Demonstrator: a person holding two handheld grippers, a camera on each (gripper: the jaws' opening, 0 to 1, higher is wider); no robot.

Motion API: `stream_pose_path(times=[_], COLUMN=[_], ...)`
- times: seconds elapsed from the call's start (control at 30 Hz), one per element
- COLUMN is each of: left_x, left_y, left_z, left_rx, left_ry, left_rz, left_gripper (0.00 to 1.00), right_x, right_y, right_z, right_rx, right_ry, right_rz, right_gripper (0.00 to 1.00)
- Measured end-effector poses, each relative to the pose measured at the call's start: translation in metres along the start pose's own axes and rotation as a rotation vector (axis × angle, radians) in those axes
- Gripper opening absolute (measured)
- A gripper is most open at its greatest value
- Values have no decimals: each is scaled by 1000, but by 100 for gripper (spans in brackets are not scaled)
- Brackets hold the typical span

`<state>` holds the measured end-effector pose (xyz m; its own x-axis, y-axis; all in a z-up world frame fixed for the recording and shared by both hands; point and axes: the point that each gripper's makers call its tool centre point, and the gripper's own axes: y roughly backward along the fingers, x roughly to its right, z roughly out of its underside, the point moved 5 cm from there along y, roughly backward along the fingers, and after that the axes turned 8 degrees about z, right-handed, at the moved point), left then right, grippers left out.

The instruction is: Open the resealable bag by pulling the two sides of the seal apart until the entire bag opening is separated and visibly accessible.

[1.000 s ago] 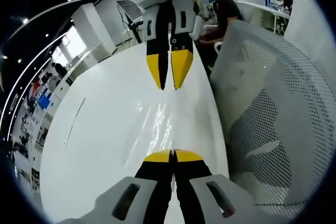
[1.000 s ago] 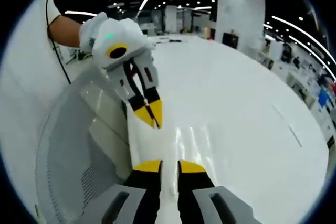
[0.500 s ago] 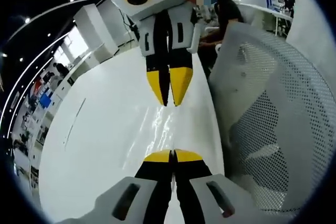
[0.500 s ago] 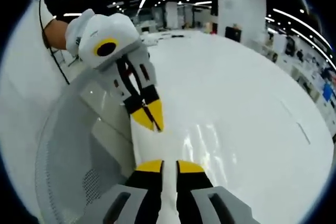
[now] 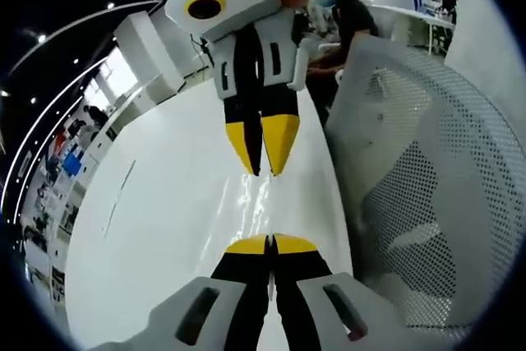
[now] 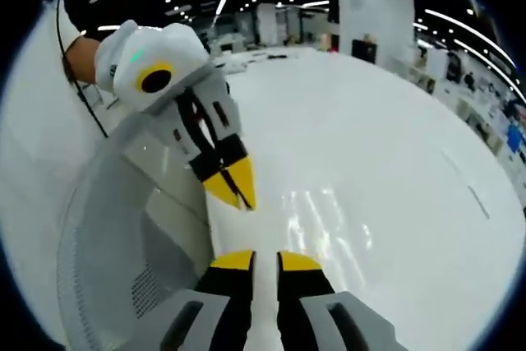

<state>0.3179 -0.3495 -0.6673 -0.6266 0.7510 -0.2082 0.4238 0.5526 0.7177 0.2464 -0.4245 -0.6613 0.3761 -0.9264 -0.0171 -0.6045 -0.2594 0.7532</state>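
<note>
- Currently my left gripper (image 5: 269,244) is clamped shut on the clear bag (image 5: 256,195); right gripper (image 6: 265,262) pinches it too.
- I fear the slick film slipping free.

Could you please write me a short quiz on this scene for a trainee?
1. True or false: the left gripper has its jaws spread wide apart.
2. What stands beside the table edge? A) a white mesh chair B) a cardboard box C) a sink
3. Fill in: the clear resealable bag glints between the left gripper and the right gripper, over a table whose colour is ____.
Key: 1 false, the jaws are together; 2 A; 3 white.
</note>
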Motion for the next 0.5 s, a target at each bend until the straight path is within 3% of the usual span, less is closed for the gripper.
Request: stream_pose_path(times=[0.17,0.5], left_x=[6,5], left_y=[-3,-5], left_z=[-5,-2], left_rx=[40,66], left_ry=[-52,-66], left_rz=[26,38], left_gripper=[0,0], right_x=[-4,-3], right_y=[-5,-14], right_z=[10,16], right_rx=[-51,-60], right_ry=[-86,-93], right_rz=[-67,-88], right_gripper=[6,6])
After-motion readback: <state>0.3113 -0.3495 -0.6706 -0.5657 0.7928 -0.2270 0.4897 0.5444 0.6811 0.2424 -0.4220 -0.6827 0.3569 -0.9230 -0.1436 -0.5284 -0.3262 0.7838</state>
